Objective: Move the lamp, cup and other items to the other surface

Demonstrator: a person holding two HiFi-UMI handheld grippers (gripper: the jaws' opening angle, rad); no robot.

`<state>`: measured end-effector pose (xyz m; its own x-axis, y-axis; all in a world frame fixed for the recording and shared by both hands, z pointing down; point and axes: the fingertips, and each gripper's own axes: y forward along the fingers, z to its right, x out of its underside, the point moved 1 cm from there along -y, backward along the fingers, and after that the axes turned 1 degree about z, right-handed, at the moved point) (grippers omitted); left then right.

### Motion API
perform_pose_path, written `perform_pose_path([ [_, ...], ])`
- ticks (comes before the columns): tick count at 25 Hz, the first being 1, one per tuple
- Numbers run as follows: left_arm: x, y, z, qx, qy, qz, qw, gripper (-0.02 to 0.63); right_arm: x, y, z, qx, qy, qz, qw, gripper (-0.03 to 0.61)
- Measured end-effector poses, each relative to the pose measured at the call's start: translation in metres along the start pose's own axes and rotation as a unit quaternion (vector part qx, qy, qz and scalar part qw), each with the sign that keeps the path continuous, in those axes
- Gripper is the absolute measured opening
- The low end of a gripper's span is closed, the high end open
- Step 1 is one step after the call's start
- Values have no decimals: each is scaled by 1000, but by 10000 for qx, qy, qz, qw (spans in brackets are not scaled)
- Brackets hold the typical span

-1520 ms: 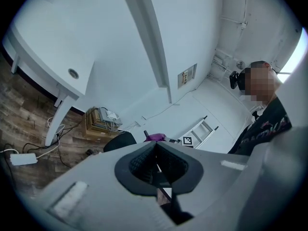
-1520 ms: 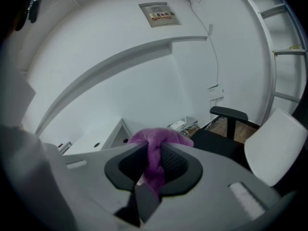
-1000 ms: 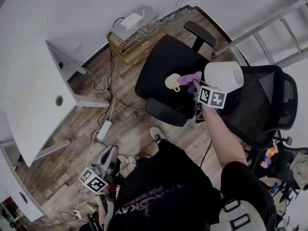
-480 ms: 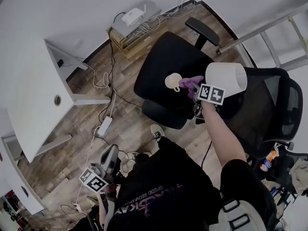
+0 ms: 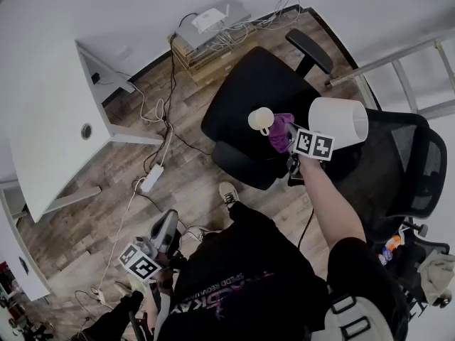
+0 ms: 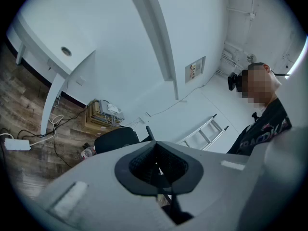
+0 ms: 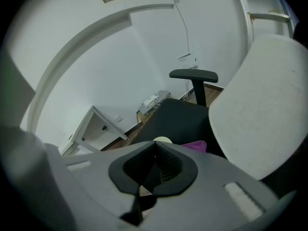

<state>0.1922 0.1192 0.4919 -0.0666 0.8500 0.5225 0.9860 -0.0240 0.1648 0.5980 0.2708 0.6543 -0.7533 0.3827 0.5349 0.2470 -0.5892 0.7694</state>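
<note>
Lamp (image 7: 262,105), on the chair (image 7: 178,119) just beside your right gripper (image 7: 154,161), whose jaws have just closed on nothing, looks light, top-heavy and easily dented, so take it below the shade; the cup (image 7: 162,140) beyond is stiff, so pinch its rim.

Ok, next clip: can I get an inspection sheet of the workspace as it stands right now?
Surface: black chair seat carries the items; white desk stands apart at the left.
Job's things: cream cup and purple item on the seat; white lamp shade beside the right gripper.
Clutter: router on a crate by the wall.
Grippers: right gripper over the seat, jaws just closed, together, nothing seen between; left gripper low at the person's side, jaws together, empty.
Cables: loose cables and a power strip on the wood floor.
Surroundings: mesh chair, ladder.
</note>
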Motion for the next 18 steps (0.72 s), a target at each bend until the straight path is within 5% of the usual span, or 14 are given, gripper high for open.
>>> perform_pose_path([
  [10, 9, -67, 3, -34, -61, 594, 9982, -5, -3, -25, -123, -1086, -1213, 158, 9865, -2],
  [18, 11, -146, 8, -106, 96, 1068, 9942, -5, 55, -64, -259, -2245, -1813, -2, 9575, -2],
])
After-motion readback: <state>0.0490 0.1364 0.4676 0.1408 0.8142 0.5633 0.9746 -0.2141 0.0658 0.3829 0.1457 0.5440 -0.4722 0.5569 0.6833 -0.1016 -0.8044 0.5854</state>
